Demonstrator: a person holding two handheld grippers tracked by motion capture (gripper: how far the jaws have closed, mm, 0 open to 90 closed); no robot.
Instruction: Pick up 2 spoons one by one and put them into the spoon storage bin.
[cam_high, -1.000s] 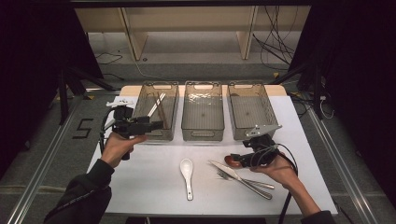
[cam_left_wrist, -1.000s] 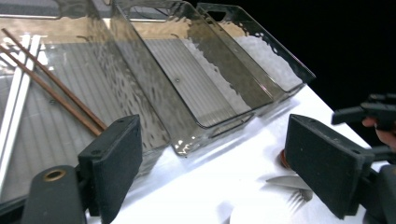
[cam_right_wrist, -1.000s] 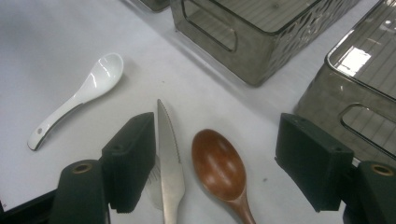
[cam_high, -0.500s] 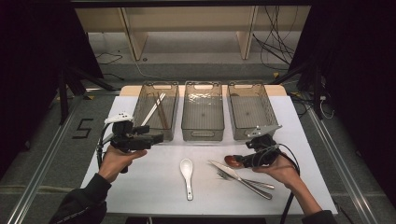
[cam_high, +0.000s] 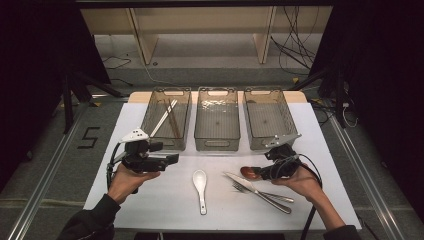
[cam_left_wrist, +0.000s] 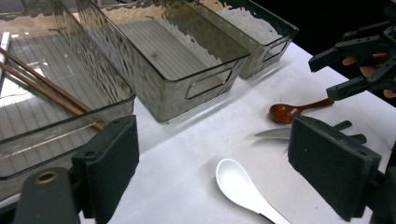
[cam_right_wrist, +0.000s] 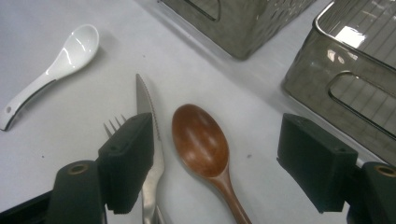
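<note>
Right tool (cam_right_wrist: 212, 163) gapes over light, stiff, smooth wooden spoon (cam_right_wrist: 201, 140); grab its thin handle; left tool (cam_left_wrist: 229, 168) released.

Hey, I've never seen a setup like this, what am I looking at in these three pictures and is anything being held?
A person holds two handheld clamp tools. The high view looks down on the table; the other two come from cameras riding on each tool. The left gripper is open and empty near the white ceramic spoon. The right gripper is open around the wooden spoon, not yet gripping it. A knife and fork lie beside it. Three clear bins stand behind; the left bin holds chopsticks.
</note>
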